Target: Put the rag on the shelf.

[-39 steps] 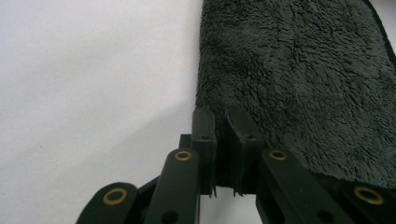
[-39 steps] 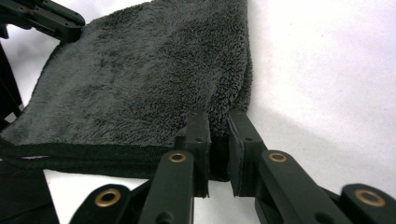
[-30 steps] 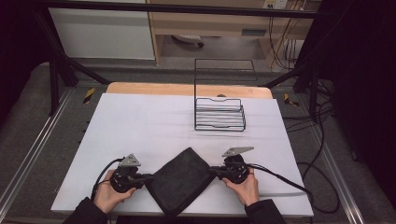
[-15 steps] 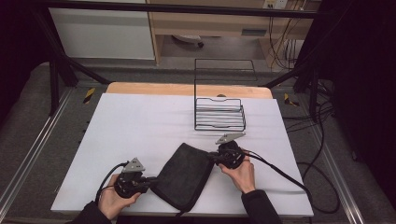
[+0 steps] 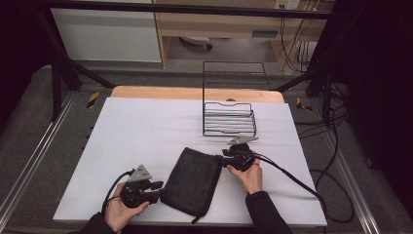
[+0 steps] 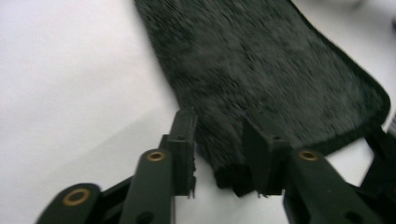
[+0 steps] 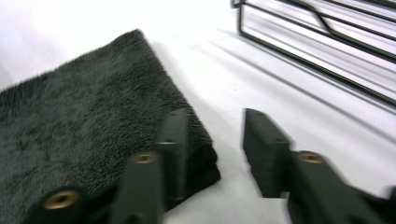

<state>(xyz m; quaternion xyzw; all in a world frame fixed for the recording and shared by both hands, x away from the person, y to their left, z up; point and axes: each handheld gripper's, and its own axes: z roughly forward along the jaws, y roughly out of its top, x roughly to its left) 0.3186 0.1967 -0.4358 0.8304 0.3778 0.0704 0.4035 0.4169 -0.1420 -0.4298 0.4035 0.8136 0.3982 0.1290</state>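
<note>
Hands at the near edge of the white table (image 5: 146,126), one gripper in each. Left gripper (image 5: 154,187) low at the near left, jaws apart and straddling the near corner of the folded black towel (image 5: 192,180), seen close in the left gripper view as dark plush (image 6: 261,79) between the two black jaws, not yet pinched. Towel flat on the table between the two grippers, tilted, long side running from near centre toward the far right. Right gripper (image 5: 225,159) at the towel's far right corner, jaws parted, left jaw over the folded edge (image 7: 93,126), right jaw over bare table. Farther back, just beyond the right gripper, black wire rack (image 5: 229,117) standing upright.
</note>
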